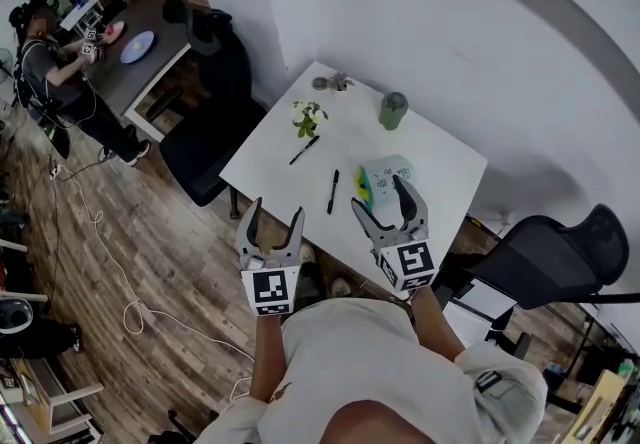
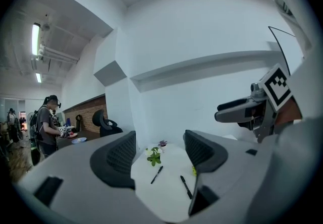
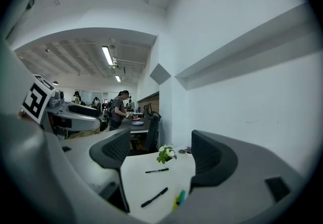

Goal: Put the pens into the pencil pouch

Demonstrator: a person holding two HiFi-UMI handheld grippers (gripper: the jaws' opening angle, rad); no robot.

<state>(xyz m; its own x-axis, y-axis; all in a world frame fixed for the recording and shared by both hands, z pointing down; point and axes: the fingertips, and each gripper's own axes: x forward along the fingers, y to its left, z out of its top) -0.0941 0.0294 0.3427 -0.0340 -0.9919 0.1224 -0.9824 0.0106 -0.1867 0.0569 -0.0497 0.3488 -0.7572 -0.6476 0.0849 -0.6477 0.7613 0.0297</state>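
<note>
Left gripper (image 1: 277,210) open, pens (image 1: 332,191) ahead, untouched

Left hand-held gripper (image 2: 159,156) jaws apart, empty, two black pens (image 2: 157,174) on white table (image 2: 161,203) beyond

A small potted plant with white flowers (image 1: 308,117) stands near the far left edge of a white worktop (image 1: 440,167). A green cylindrical cup (image 1: 393,110) sits toward the worktop's far side and a small dark ornament (image 1: 333,82) at its far corner. One black office chair (image 1: 205,147) stands just off the worktop's left side, another (image 1: 550,252) off its right. Well beyond the worktop's left, a person (image 1: 45,67) stands at a dark desk (image 1: 118,80) bearing a blue plate (image 1: 138,47). A white cable (image 1: 133,312) trails over the wooden floor (image 1: 150,232) left of the worktop.
</note>
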